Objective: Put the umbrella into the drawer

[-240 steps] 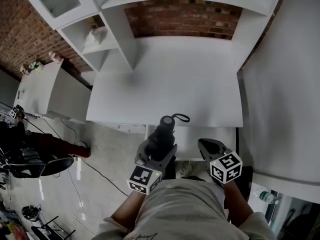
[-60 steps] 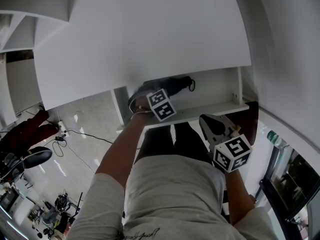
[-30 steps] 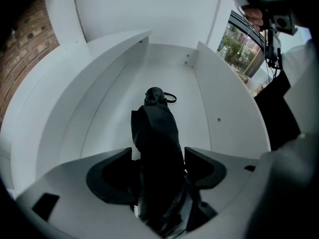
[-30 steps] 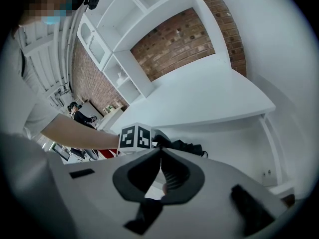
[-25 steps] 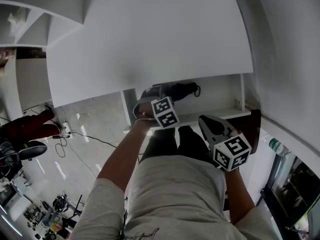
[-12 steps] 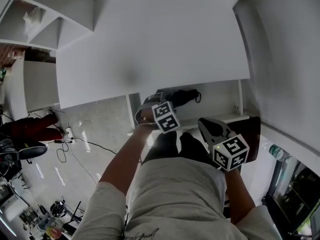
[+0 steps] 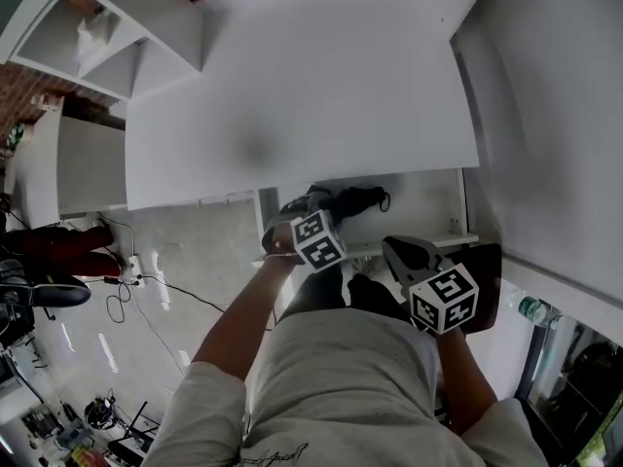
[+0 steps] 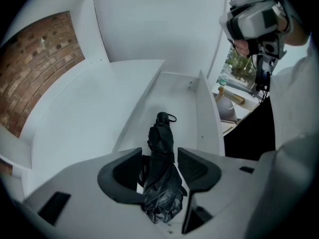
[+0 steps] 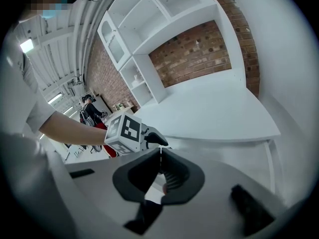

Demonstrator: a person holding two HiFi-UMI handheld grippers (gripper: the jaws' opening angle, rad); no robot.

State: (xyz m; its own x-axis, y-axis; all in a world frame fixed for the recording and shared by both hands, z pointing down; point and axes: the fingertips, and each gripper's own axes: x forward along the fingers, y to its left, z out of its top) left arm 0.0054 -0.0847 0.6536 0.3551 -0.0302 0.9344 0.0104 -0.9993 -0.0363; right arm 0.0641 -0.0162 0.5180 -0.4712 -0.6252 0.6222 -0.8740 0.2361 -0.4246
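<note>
At your far left the white open shelves [image 7: 117, 37] stand against the brick wall, and below them cables [image 7: 146, 278] trail over the pale floor. The broad white worktop [image 7: 302, 76] fills the middle, and its front edge overhangs the back of the open drawer [image 7: 428, 197], so you only see the drawer's front strip from above. Your left claw [image 8: 158, 153] hangs over the left part of that drawer, pointing steeply down. It's released: its jaws have just been drawing inward, with the near end of the umbrella showing between them, but the pads don't look pressed on the fabric. The black folded umbrella [image 7: 358, 199] lies flat on the drawer floor, its strapped handle toward the right, and your left claw's marker cube [image 7: 318, 240] covers its other end in the head view. Your right claw [image 9: 160, 152] hovers in front of the drawer's right half, clenched with its tips meeting on nothing. A bottle [image 7: 529, 309] stands low at the far right. Nearly ten seconds ago you held the umbrella upright in the left claw, out in front of the worktop; now it rests inside the drawer.
</note>
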